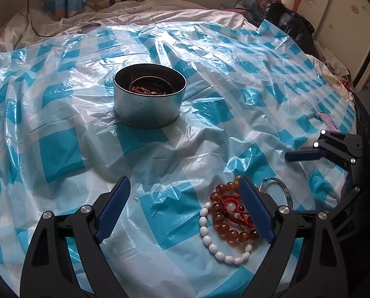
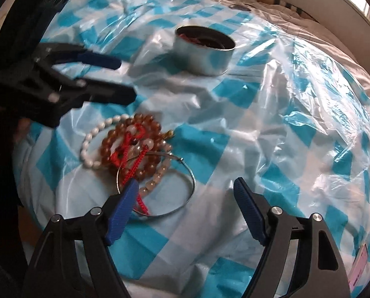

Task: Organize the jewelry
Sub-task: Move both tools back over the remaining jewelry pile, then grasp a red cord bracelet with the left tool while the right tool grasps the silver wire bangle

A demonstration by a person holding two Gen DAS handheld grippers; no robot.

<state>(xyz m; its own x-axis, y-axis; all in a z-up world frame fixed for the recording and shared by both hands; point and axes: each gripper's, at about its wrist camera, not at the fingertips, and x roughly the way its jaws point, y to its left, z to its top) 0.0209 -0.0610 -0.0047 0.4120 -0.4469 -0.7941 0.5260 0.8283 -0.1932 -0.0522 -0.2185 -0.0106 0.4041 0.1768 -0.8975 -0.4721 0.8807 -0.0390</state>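
A round metal tin (image 1: 148, 94) with jewelry inside stands on the blue-checked plastic sheet (image 1: 60, 154); it shows in the right wrist view (image 2: 204, 54) too. A pile of bracelets lies nearer: amber beads (image 1: 224, 226), white beads (image 1: 209, 241), a red knotted cord (image 1: 230, 208) and a silver bangle (image 1: 281, 188). In the right wrist view the pile (image 2: 130, 146) and bangle (image 2: 185, 198) lie just ahead. My left gripper (image 1: 186, 208) is open, its right finger over the pile. My right gripper (image 2: 186, 211) is open above the bangle.
The sheet covers a bed with a pale quilt (image 1: 160, 10). A black bag (image 1: 291, 24) and a painted cabinet (image 1: 334, 12) stand at the far right. A small round disc (image 1: 90, 27) lies behind the sheet. A pink card (image 1: 329, 121) lies at the right.
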